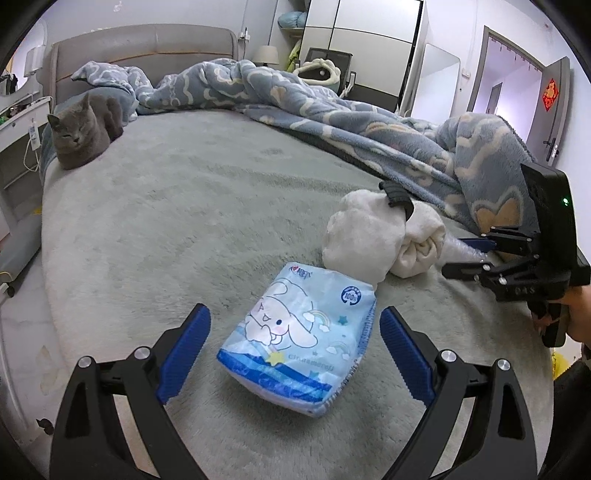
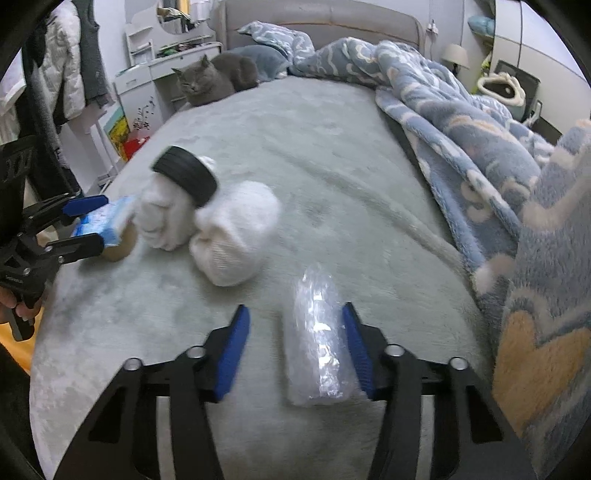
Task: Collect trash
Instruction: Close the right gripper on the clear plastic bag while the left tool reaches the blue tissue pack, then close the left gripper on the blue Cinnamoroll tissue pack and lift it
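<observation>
**A lived-in home bedroom**

A wide bed (image 1: 184, 206) with a padded headboard (image 1: 147, 44) is filling the room, a rumpled blue cloud-print blanket (image 1: 332, 110) lying across it. A grey cat (image 1: 81, 129) is resting near the pillow end. A wardrobe (image 1: 369, 33), bedside lamp (image 1: 266, 55) and hanging coats (image 2: 66, 74) are standing around it.

Right gripper (image 2: 295, 354): jaws apart around a clear wrapper (image 2: 317, 339), which touched the right pad only.
Left gripper (image 2: 83, 225): at far left, straddling a blue packet (image 2: 107, 221).
Bed (image 2: 295, 155): white bundle (image 2: 221, 229) with black ring (image 2: 186, 175).
Cat (image 2: 214, 79): lay near the headboard.
</observation>
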### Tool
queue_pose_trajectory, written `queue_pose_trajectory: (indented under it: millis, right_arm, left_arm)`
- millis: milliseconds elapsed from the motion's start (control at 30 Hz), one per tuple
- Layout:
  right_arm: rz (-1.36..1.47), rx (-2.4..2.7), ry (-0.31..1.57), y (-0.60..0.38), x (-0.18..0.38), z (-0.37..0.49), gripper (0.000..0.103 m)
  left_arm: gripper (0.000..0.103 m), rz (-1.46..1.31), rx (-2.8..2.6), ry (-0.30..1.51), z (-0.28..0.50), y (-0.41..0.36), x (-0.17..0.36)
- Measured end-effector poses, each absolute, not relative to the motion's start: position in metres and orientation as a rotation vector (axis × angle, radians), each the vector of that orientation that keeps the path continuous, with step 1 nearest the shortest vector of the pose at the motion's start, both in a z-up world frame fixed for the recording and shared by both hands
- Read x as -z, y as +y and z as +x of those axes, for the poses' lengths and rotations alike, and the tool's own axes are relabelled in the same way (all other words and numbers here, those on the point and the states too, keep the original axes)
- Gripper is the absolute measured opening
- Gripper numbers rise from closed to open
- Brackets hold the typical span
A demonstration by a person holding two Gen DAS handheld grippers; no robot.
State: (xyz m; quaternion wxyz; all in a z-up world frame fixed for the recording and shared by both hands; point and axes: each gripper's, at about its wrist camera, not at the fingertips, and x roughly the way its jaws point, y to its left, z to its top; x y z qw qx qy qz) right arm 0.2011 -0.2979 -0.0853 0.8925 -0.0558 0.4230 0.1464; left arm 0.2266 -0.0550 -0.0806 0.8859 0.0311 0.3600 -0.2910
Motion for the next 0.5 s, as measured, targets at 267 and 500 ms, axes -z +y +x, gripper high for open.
queue_pose_trajectory:
  millis: [267, 500]
  right_arm:
    - [-0.053, -0.309, 0.894, -0.313, 0.089, 0.214, 0.032]
    - [-0.049, -0.303, 0.878, -0.314, 0.084, 0.217, 0.032]
  left_arm:
    - [0.088, 0.060, 0.627, 0.775, 0.237, -0.060, 0.088]
    - [0.073, 0.055, 0.649, 0.782, 0.238, -0.060, 0.088]
